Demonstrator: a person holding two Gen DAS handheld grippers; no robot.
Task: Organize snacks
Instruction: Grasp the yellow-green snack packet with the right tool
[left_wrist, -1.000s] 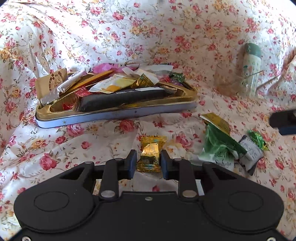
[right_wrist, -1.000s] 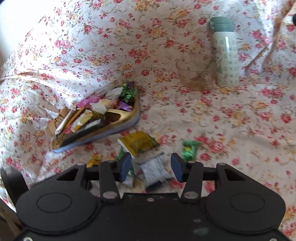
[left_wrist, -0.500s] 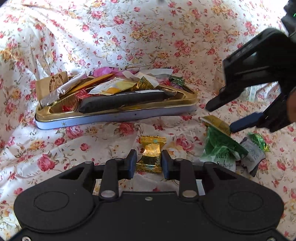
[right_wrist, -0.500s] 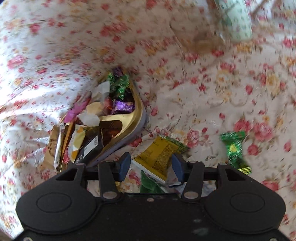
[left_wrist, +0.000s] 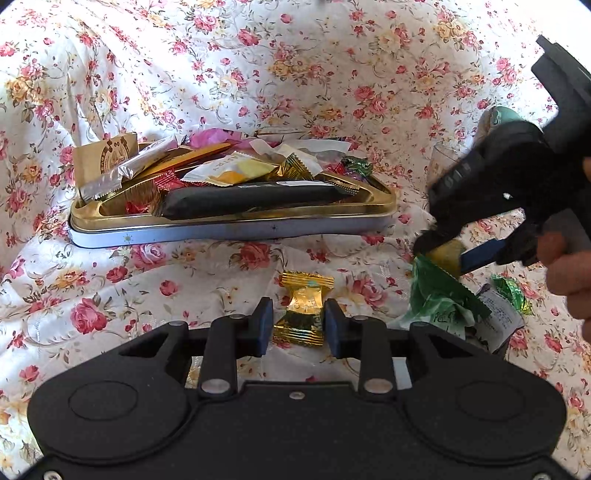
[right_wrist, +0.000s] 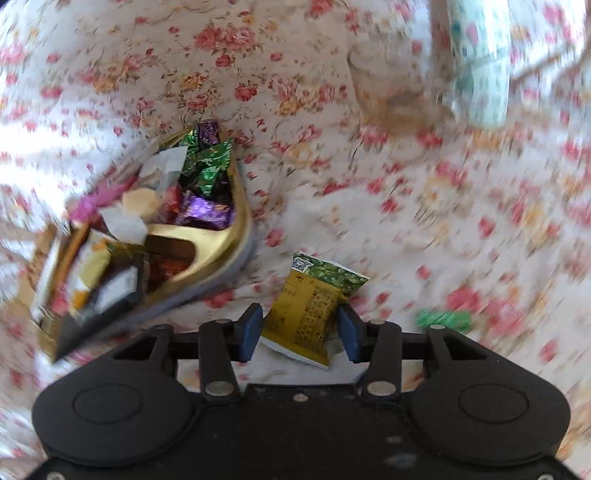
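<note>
A gold tin (left_wrist: 229, 230) heaped with wrapped snacks stands on the flowered cloth; in the right wrist view the tin (right_wrist: 236, 221) is at the left. A gold-wrapped candy (left_wrist: 304, 306) lies on the cloth between the jaws of my left gripper (left_wrist: 297, 325), which are opening and no longer press it. My right gripper (right_wrist: 300, 332) points steeply down. Its jaws are closing around a yellow-and-green packet (right_wrist: 310, 302), pads close beside both edges. The left wrist view shows the right gripper (left_wrist: 443, 254) over the same packet, right of the tin.
A green packet (left_wrist: 439, 299), a grey-white packet (left_wrist: 498, 317) and a green foil candy (left_wrist: 511, 291) lie at the right. A pale patterned bottle (right_wrist: 480, 74) and a glass (right_wrist: 388, 85) stand further back. A person's hand (left_wrist: 565, 266) holds the right gripper.
The right gripper came in from the right, sank over the yellow-and-green packet, and its jaws narrowed. The left jaws widened a little around the gold candy; the left hand stayed put.
</note>
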